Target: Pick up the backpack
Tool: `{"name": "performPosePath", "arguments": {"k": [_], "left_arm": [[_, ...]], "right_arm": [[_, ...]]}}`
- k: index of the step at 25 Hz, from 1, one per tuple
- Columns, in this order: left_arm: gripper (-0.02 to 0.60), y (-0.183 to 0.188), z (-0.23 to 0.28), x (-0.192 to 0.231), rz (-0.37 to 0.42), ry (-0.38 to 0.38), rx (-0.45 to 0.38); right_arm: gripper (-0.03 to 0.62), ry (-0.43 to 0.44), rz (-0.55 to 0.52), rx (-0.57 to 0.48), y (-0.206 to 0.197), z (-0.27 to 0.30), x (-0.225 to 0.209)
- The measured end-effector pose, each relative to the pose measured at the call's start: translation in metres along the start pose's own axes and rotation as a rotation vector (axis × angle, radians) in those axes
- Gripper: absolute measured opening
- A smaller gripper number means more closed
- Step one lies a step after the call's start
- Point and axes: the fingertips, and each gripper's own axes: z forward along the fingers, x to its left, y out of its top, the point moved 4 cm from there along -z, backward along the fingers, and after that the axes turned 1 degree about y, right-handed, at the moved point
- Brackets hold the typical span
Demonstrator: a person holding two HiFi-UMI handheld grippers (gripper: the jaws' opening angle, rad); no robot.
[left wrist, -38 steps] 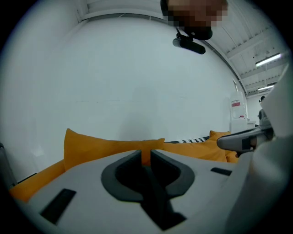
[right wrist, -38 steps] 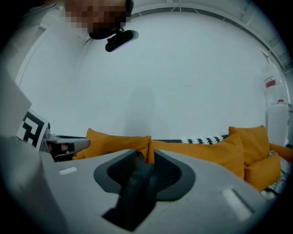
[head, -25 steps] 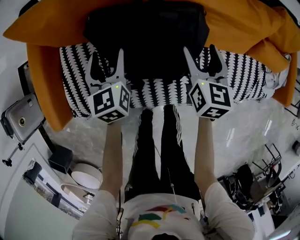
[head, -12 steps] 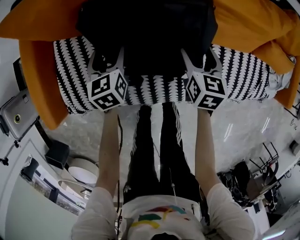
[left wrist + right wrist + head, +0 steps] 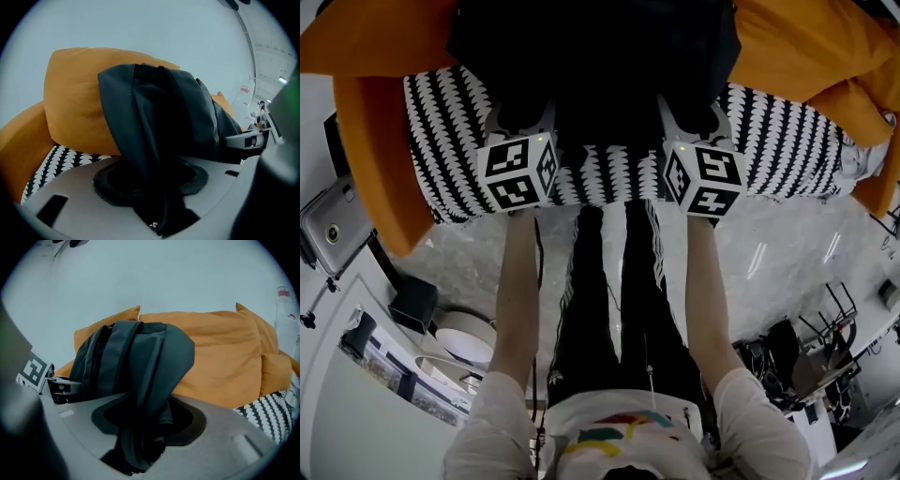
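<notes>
A black backpack [image 5: 591, 56] lies on a black-and-white patterned seat [image 5: 787, 150], backed by orange cushions [image 5: 806, 47]. My left gripper [image 5: 520, 117] is at the backpack's near left edge and my right gripper [image 5: 689, 112] at its near right edge. In the left gripper view, the backpack's dark fabric [image 5: 159, 117] bunches and narrows into my left gripper [image 5: 154, 187]; the jaws are closing on it. The right gripper view shows the same: a fold of the backpack [image 5: 136, 362] runs down into my right gripper [image 5: 145, 427], whose jaws are closing on it. The fingertips are buried in fabric.
Orange fabric [image 5: 380, 178] hangs down the seat's left side. The person's dark-trousered legs [image 5: 609, 300] stand on the pale floor before the seat. A grey device [image 5: 333, 230], a black box [image 5: 417, 305] and a round white object [image 5: 473, 337] sit left; dark clutter [image 5: 797, 361] lies right.
Both grippers have sunk and pushed forward onto the backpack's near edge. Their spread fingers have drawn in around its fabric.
</notes>
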Motion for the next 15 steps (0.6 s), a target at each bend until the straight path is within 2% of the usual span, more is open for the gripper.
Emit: {"name": "performPosePath", "arguments": {"k": [5, 11, 15], "left_arm": [[0.156, -0.004, -0.002, -0.007, 0.022, 0.005, -0.001], [0.129, 0.0, -0.005, -0.008, 0.012, 0.017, -0.016], [0.121, 0.005, -0.011, -0.008, 0.014, -0.009, -0.023]], "right_arm": [[0.154, 0.0, -0.051, 0.004, -0.006, -0.002, 0.004], [0.12, 0.003, -0.083, -0.006, -0.002, -0.002, 0.007], [0.11, -0.002, -0.093, -0.006, 0.003, -0.005, 0.011]]}}
